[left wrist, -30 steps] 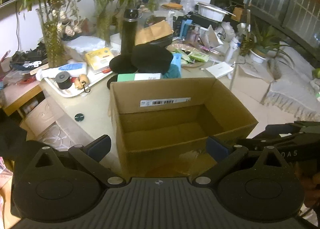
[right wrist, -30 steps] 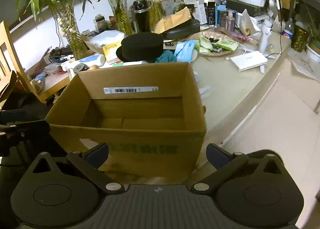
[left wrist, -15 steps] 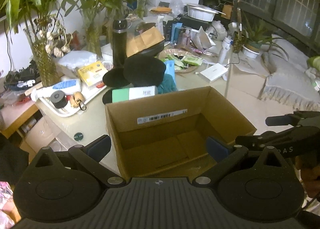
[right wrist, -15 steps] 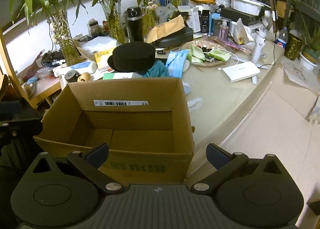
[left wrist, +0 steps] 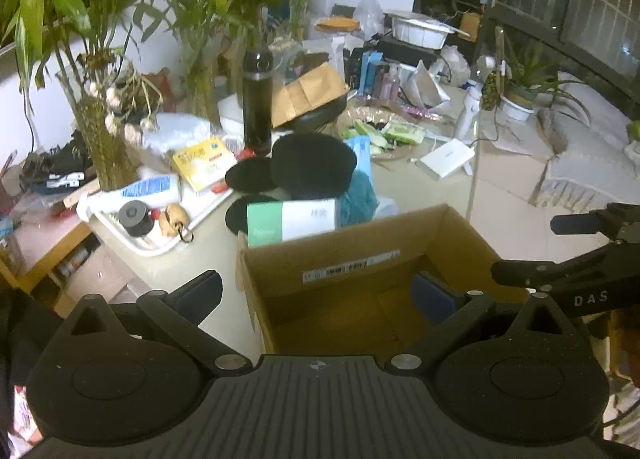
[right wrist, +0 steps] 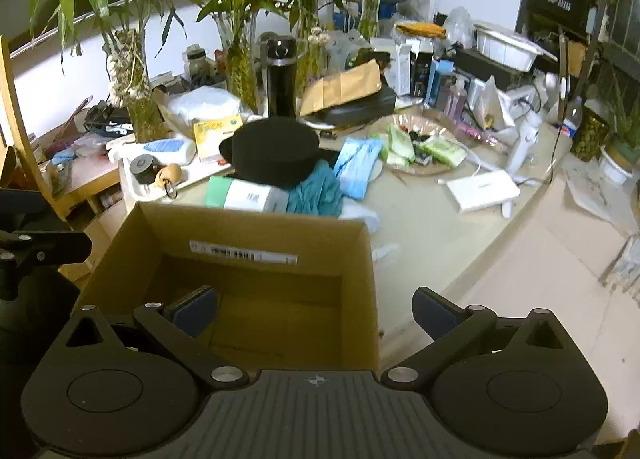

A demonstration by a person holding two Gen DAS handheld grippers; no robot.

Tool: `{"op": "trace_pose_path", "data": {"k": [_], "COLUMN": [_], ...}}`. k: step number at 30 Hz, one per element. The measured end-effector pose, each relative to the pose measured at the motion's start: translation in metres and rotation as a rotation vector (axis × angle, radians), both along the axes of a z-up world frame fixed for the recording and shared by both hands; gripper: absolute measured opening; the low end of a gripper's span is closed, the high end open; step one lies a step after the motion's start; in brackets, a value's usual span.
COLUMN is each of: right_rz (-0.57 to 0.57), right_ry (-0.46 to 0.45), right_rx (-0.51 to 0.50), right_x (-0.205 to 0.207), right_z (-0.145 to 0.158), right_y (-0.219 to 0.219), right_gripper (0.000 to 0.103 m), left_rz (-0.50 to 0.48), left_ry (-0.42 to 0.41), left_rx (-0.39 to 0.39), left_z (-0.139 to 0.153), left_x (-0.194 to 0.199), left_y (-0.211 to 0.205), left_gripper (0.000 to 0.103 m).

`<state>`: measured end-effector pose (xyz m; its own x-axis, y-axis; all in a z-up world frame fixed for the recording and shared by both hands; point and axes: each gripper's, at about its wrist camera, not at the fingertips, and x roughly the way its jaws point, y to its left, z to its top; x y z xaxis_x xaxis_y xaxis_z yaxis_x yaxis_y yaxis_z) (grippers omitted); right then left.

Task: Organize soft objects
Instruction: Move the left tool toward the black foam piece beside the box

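Left wrist view: the left gripper (left wrist: 318, 291) hangs with its jaws spread wide and holding nothing, one blue-padded fingertip over the table (left wrist: 208, 259) and the other over the open mouth of the cardboard box (left wrist: 360, 259). The right gripper (right wrist: 314, 309) is likewise spread wide and empty, its left fingertip above the box interior (right wrist: 256, 299) and its right fingertip beyond the box's right wall. The box is plain brown corrugated card, rectangular, empty inside, with a white barcode label on the inner face of its far wall. Behind the box's far wall lie the soft things: a black felt hat (right wrist: 276, 151) with a round flat crown, a crumpled teal cloth (right wrist: 316, 195) just behind the box's far right corner, and a pale blue plastic-wrapped packet (right wrist: 358, 167) leaning beside the cloth. A green-and-white carton (right wrist: 246, 197) lies along the box's far wall, in front of the hat. Further behind the box stand a tall black cylindrical flask (right wrist: 282, 79) and glass vases of bamboo stalks (right wrist: 240, 71). A flat white box (right wrist: 482, 191) rests well right of the cardboard box.
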<state>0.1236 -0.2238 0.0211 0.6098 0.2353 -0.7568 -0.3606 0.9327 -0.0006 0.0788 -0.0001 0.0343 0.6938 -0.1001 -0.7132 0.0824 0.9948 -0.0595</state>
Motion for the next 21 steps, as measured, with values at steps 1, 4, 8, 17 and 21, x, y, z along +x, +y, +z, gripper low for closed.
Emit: {"op": "trace_pose_path", "data": {"k": [1,4,8,17,21], "right_rz": [-0.002,-0.004,-0.005,0.022,0.03], "right_ry": [-0.009,-0.029,-0.035,-0.035,-0.048], "right_rx": [-0.002,-0.003,0.018,0.043,0.041], "right_x": [0.001,0.003,0.003,-0.004,-0.003], "right_z": [0.002,0.006,0.009,0.01,0.011], "right_y": [0.001,0.005,0.007,0.014,0.014], "right_gripper": [0.103,0.103,0.103,0.103,0.103], "left_rz": [-0.002,-0.01,-0.017,-0.028,-0.038], "left_ry": [-0.004,-0.017,-0.037,-0.08,-0.092], "left_rx": [-0.003,-0.014,-0.018,-0.029,-0.045], "left_z": [0.002,0.006,0.011,0.017,0.015], "left_x": [0.001,0.001,0.0,-0.006,-0.002], "left_y": [0.0,0.001,-0.002,-0.002,0.001], "left_gripper": [0.103,0.103,0.103,0.103,0.103]}}
